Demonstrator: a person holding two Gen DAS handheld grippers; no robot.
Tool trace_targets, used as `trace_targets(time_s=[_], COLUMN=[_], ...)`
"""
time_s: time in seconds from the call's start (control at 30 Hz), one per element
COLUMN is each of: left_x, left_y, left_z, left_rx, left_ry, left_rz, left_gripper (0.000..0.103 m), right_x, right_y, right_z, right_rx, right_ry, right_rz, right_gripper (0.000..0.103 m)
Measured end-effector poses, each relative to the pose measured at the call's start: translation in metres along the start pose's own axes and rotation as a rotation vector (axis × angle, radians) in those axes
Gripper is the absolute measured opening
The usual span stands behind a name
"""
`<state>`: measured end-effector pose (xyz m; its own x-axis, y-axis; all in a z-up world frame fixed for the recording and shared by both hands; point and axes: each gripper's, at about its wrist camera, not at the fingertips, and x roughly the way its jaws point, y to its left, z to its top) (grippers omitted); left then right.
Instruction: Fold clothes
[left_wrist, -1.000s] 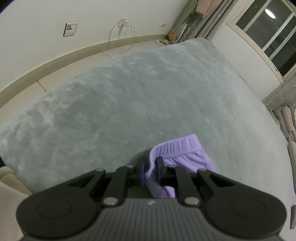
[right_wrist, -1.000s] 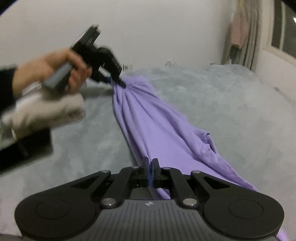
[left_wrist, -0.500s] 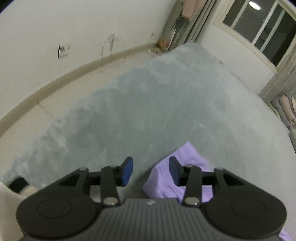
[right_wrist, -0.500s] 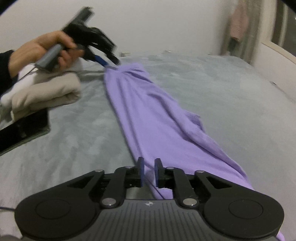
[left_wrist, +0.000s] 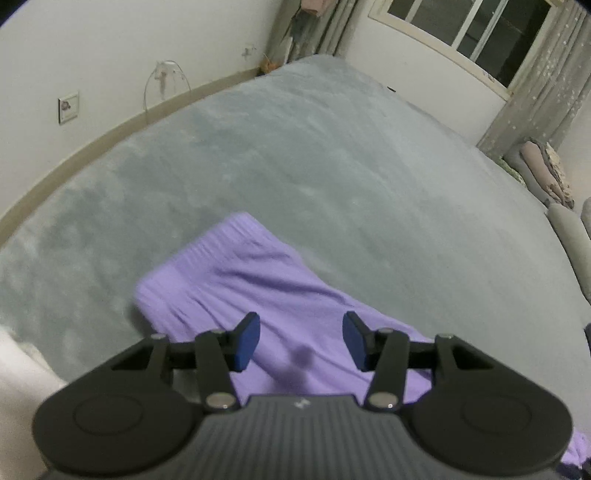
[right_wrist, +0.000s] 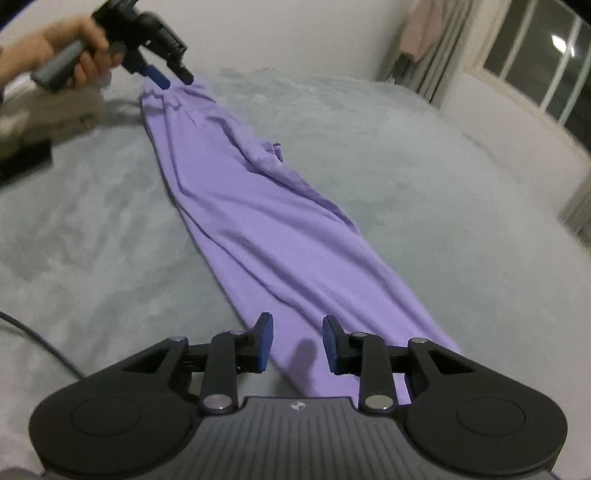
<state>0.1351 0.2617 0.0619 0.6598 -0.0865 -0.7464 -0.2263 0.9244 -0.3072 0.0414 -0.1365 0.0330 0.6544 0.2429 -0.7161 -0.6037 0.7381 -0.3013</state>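
Note:
A pair of purple trousers (right_wrist: 258, 221) lies stretched lengthwise on the grey blanket (right_wrist: 424, 166). Its gathered waistband end (left_wrist: 221, 266) shows in the left wrist view, just beyond my left gripper (left_wrist: 300, 341). That gripper's jaws are opening, with the cloth lying under them and no pad pressing on it. My right gripper (right_wrist: 297, 343) hovers over the leg end, jaws opening too, nothing pinched between the blue pads. In the right wrist view the left gripper (right_wrist: 173, 79) is held in a hand (right_wrist: 77, 48) just above the waistband.
Folded beige clothes (right_wrist: 48, 110) and a dark flat object (right_wrist: 26, 162) sit at the left near the waistband. A dark cable (right_wrist: 37, 339) crosses the blanket at lower left. Wall with a socket (left_wrist: 68, 107), a window (left_wrist: 469, 33) and curtains (left_wrist: 543, 92) lie beyond the bed.
Both grippers were shut on the trousers a second ago and have let go, jaws spreading. The trousers have settled flat on the blanket, and both grippers have drawn back so more cloth shows.

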Motion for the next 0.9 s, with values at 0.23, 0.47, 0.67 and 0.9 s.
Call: trace_targets(time_s=[0.23,0.47,0.67,0.9], left_x=[0.023,0.035,0.034,0.035], left_y=[-0.007,0.004,0.009,0.015], left_z=[-0.020,-0.022,-0.022,-0.021], left_rx=[0.014,0.013,-0.002,-0.040], left_ry=[-0.010,-0.037,-0.038,-0.047], left_rz=[0.023,0.036,0.020,0.007], left_gripper=[0.048,0.047,0.047,0.046], right_x=[0.024,0.014,-0.014,-0.004], right_y=[0.006,-0.006,-0.003,0.007], right_z=[-0.005,0.003,0.005,-0.006], right_rx=[-0.081,-0.005,0.011,-0.044], right_ry=[0.017,0.020,-0.012,0.088], right_rz=[-0.056,-0.056,-0.034,0.033], right_gripper=[0.027,0.000,0.000,0.000])
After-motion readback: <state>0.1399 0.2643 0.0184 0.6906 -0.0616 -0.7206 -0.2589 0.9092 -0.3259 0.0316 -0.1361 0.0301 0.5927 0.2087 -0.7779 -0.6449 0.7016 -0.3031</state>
